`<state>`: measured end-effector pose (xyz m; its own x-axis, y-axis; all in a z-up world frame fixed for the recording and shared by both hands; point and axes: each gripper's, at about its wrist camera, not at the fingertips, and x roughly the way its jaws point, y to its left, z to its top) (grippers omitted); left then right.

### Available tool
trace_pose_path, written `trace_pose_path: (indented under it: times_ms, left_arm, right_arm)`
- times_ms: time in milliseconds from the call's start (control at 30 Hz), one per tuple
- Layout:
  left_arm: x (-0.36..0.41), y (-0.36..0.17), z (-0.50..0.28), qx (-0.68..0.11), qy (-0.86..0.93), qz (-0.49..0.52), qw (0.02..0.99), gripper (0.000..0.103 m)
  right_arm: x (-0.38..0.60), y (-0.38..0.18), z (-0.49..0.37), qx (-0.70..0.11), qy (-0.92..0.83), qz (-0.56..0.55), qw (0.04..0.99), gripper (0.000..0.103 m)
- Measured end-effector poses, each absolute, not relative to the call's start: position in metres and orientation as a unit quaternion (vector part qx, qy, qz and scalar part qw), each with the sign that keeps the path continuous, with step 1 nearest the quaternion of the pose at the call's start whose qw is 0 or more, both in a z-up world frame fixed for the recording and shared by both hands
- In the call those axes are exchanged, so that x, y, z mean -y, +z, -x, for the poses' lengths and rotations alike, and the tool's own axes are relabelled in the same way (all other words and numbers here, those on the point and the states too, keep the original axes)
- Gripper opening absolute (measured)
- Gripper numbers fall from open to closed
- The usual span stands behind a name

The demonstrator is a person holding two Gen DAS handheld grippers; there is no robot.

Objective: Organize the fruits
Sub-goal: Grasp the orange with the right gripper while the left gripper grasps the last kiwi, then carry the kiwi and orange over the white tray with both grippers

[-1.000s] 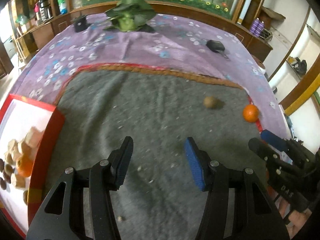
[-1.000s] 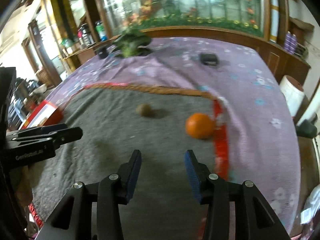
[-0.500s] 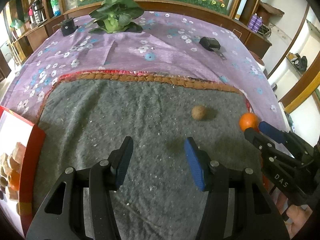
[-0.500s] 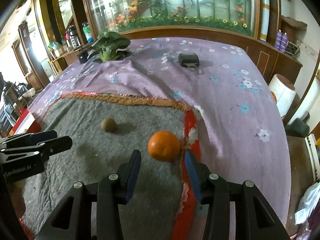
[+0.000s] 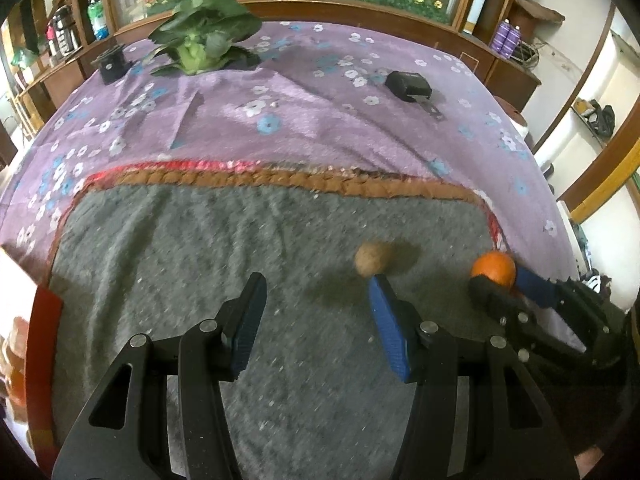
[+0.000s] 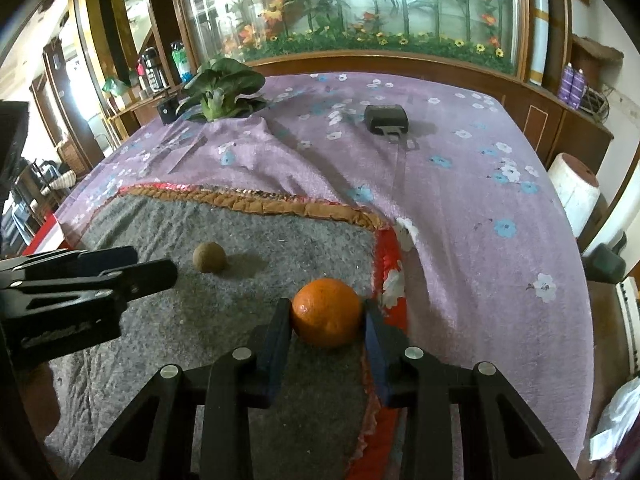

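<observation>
The orange (image 6: 326, 312) is being bracketed by the closing right gripper (image 6: 325, 322), pads at both sides. The brown round fruit (image 5: 370, 258) is sitting just beyond the left gripper (image 5: 316, 322), off its right fingertip; those jaws are being kept apart, empty.

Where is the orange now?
In the right wrist view the orange sits low at centre, between the closing jaws of the right gripper, on the grey mat beside its red edge.

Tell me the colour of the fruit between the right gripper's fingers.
Orange, clearest in the right wrist view.
</observation>
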<state>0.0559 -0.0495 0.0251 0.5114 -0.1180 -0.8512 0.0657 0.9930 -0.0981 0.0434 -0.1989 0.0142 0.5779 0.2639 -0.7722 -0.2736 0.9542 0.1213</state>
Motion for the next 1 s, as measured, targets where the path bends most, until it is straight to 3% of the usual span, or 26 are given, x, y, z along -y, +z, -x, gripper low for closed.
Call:
trace_pose_path:
  times_ms: [400,533,1000]
  left_arm:
    - [0.069,0.010,-0.073,-0.501,-0.088,0.020,0.861,0.052]
    - [0.064,0.010,-0.073,-0.491,-0.073,0.009,0.868,0.022]
    - [0.018,0.028,-0.035,-0.471,-0.033,0.013,0.881,0.022]
  right_arm:
    - [0.203,0.012,-0.044,-0.430,0.167,-0.009,0.887,0.034]
    - [0.202,0.013,-0.043,-0.428,0.165,-0.002,0.889,0.034]
    - [0.180,0.024,-0.028,-0.428,0.195,0.002,0.883,0.034]
